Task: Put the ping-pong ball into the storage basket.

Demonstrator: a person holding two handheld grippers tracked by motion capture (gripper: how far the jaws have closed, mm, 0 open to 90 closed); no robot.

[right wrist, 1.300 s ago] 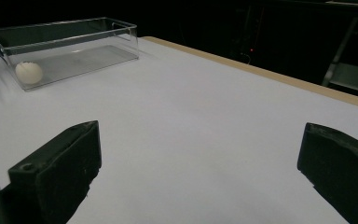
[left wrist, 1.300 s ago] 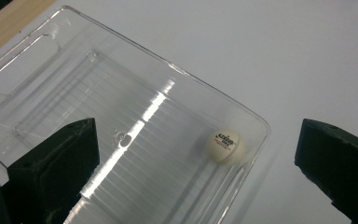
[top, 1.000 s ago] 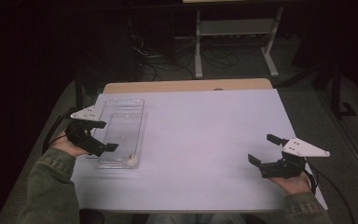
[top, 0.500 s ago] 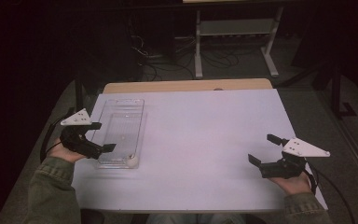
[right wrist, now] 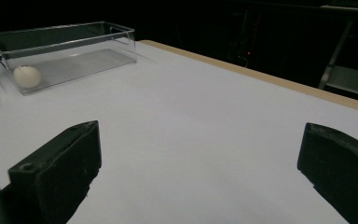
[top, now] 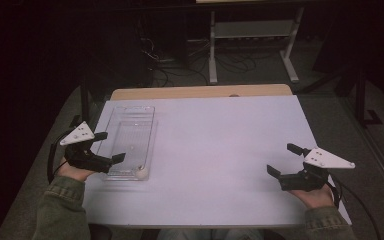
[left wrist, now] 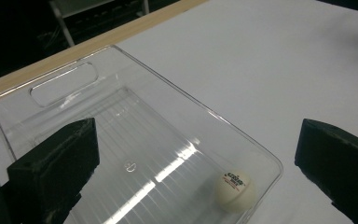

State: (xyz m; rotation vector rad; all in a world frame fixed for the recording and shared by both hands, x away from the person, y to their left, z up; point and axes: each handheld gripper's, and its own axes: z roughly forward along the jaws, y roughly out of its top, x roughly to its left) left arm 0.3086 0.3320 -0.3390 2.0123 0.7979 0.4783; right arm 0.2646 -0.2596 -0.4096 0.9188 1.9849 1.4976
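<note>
Resting in the near corner of the clear bin [left wrist: 135, 154], lower left of the high view on the white counter [top: 215, 150], the ping-pong ball [left wrist: 233, 190] looks light, smooth and apt to roll; pinch it gently across its middle. Both the left tool [top: 106, 148] and the right tool [top: 283, 159] gape wide, holding nothing. Since earlier, the left tool has drawn slightly away from the bin.

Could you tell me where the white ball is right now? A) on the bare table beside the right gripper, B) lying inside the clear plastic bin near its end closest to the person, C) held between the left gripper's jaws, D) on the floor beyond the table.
B: the white ball lies on the floor of the clear plastic bin near its end wall, while the left gripper stands open and empty.
</note>
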